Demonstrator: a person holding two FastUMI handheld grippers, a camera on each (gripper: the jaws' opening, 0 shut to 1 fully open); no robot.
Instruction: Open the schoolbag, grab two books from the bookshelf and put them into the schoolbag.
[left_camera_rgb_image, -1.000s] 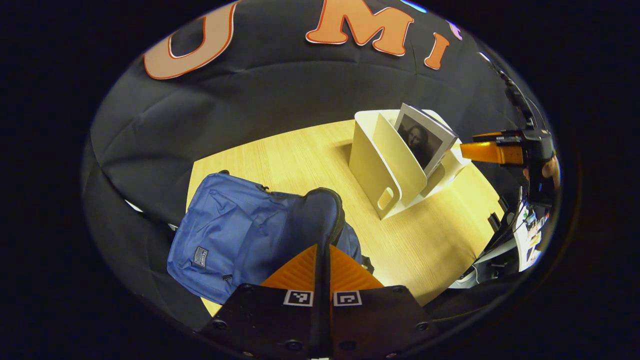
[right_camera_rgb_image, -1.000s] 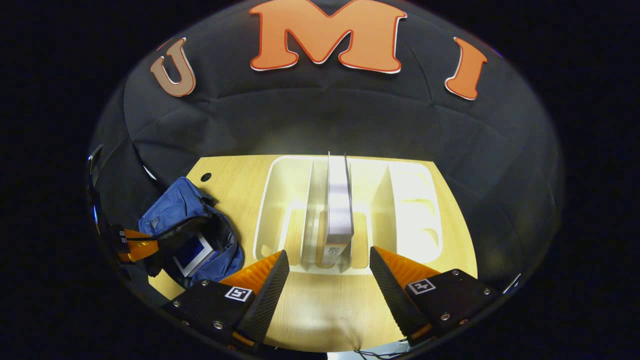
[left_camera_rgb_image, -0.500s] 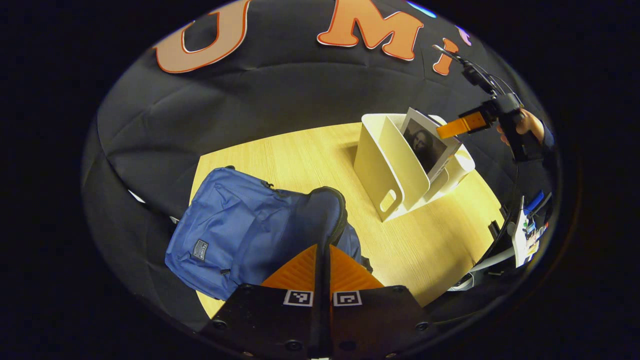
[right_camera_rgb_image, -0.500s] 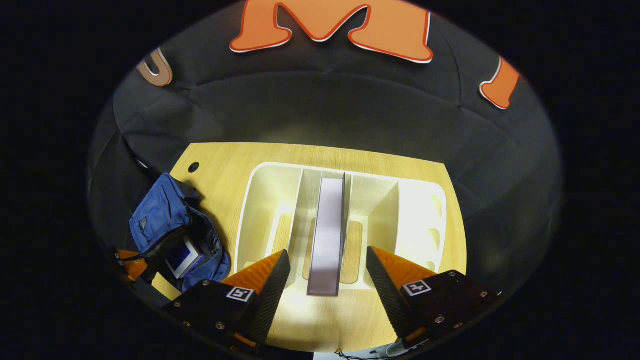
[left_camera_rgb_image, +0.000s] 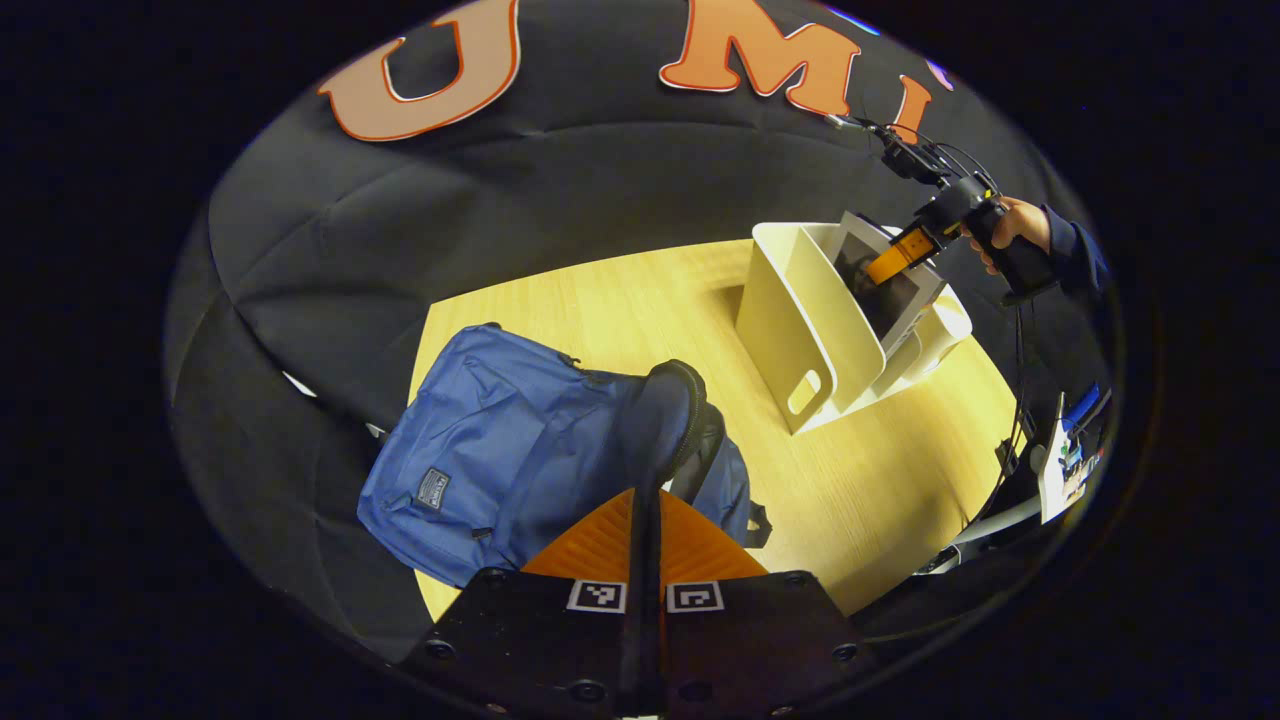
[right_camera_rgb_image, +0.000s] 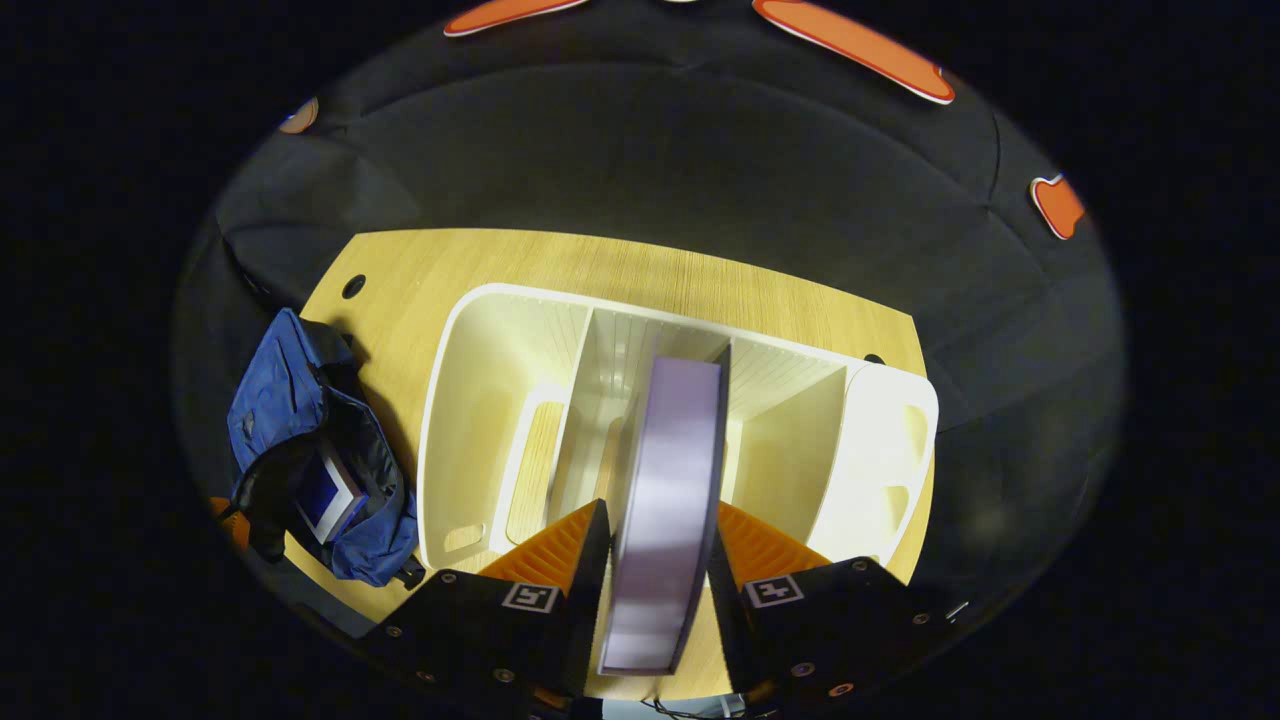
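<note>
The blue schoolbag (left_camera_rgb_image: 500, 450) lies on the table with its mouth held up. My left gripper (left_camera_rgb_image: 645, 497) is shut on the dark zipped rim of that mouth. In the right gripper view the schoolbag (right_camera_rgb_image: 265, 400) gapes, and one book (right_camera_rgb_image: 325, 498) lies inside it. The white bookshelf (right_camera_rgb_image: 480, 420) stands to the bag's right, with a second book (right_camera_rgb_image: 665, 470) upright in a middle slot. My right gripper (right_camera_rgb_image: 655, 512) is shut on that book's upper edge, one finger on each cover. In the left gripper view, a hand (left_camera_rgb_image: 1010, 225) holds the right gripper (left_camera_rgb_image: 900, 258) at the shelved book (left_camera_rgb_image: 905, 300).
The wooden table (left_camera_rgb_image: 600, 310) has bare room between bag and shelf. A cable hole (right_camera_rgb_image: 352, 287) sits near its far left corner. Cables and small items (left_camera_rgb_image: 1060, 460) hang off the table's right side. The shelf's other slots (right_camera_rgb_image: 790, 430) hold nothing.
My right gripper came down over the shelf and its fingers closed from wide apart onto the book. My left gripper kept its hold on the bag's rim.
</note>
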